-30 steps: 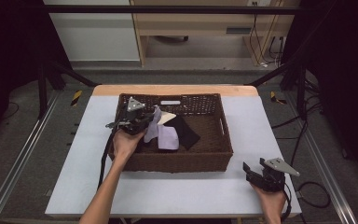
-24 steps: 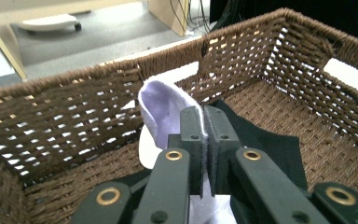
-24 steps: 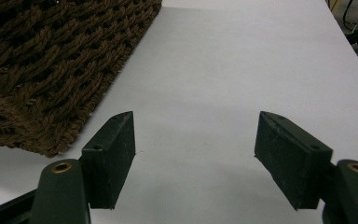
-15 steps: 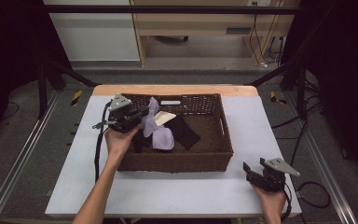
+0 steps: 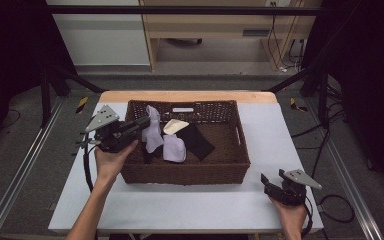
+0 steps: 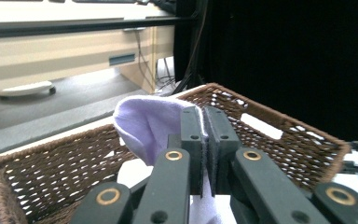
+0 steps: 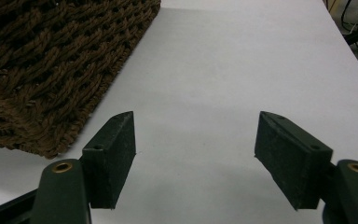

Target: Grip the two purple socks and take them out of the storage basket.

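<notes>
the white desk (image 5: 190, 210) carries a brown wicker basket (image 5: 185, 172) holding a black cloth (image 5: 197, 140), a cream cloth (image 5: 174, 126) and a second lilac cloth (image 5: 174, 149). the left gripper (image 5: 142, 121) hangs over the basket's left end with its fingers (image 6: 192, 140) pinching a lilac cloth (image 5: 153, 131), which dangles above the basket's left part. the right gripper (image 5: 271, 180) rests on the desk just off the basket's near right corner, its fingers (image 7: 112, 149) spread with nothing between them.
</notes>
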### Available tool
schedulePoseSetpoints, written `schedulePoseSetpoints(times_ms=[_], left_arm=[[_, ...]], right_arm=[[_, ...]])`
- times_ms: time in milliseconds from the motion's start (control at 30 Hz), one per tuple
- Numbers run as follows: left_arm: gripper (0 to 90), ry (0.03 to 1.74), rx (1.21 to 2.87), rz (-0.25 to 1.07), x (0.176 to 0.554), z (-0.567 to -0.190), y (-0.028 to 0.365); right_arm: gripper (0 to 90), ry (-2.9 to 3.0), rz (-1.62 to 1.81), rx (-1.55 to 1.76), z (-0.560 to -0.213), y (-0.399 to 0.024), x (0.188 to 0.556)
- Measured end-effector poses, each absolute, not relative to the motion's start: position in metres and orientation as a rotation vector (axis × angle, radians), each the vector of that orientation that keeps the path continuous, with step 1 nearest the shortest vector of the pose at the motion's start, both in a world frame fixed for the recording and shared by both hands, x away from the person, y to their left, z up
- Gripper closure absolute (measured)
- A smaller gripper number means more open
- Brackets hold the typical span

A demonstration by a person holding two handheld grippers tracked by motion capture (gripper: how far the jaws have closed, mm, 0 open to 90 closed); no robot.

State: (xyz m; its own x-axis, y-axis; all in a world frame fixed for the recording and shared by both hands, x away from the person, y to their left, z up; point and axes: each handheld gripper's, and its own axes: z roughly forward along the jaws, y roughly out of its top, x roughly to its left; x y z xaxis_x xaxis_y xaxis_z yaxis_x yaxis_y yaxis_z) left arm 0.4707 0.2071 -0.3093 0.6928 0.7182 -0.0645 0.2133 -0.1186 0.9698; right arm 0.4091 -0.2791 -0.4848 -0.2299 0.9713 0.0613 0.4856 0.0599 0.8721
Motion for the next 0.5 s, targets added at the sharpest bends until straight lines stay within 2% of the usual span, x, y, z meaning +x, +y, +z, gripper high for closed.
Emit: schedulePoseSetpoints(times_ms=[500], left_arm=[[85.8,0.628,1.672,0.5,0.422,-0.293,0.205]], right_arm=[[29.2,1.774,1.103,1.455,-0.485,-0.279,0.409]])
